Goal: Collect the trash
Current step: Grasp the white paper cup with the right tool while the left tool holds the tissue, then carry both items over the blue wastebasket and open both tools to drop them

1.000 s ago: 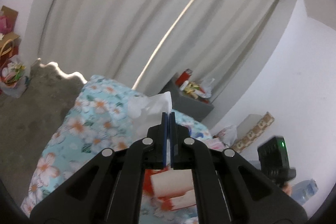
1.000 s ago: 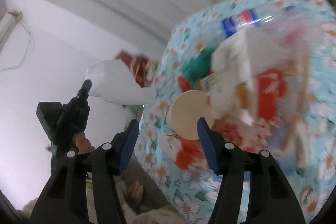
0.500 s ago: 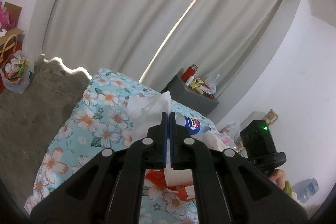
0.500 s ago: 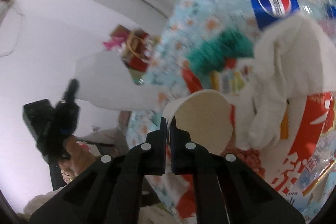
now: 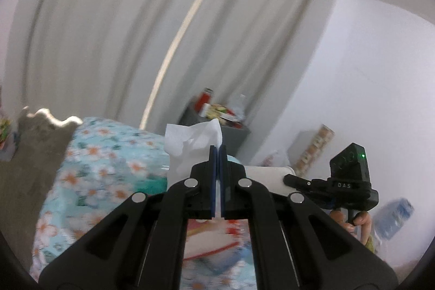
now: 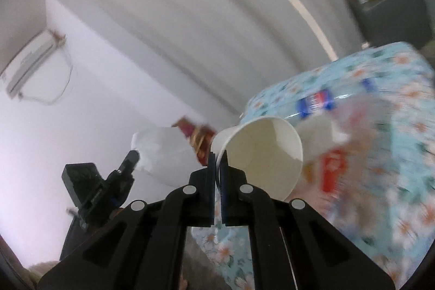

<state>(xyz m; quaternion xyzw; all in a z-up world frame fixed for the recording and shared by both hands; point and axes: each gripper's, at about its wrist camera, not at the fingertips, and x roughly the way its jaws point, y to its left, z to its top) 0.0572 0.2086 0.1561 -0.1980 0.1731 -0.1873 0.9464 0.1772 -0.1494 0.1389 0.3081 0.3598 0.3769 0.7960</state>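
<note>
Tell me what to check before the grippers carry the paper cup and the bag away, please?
1. Right gripper pinches the paper cup by its rim: ok.
2. Cup is clear of the flowery table cover: ok.
3. Left gripper is clamped on the white plastic bag: ok.
4. Bag mouth is open to take the cup: cannot tell.
5. Cup looks empty inside: ok.
6. More trash, like the Pepsi bottle, is left on the cover: not ok.
</note>
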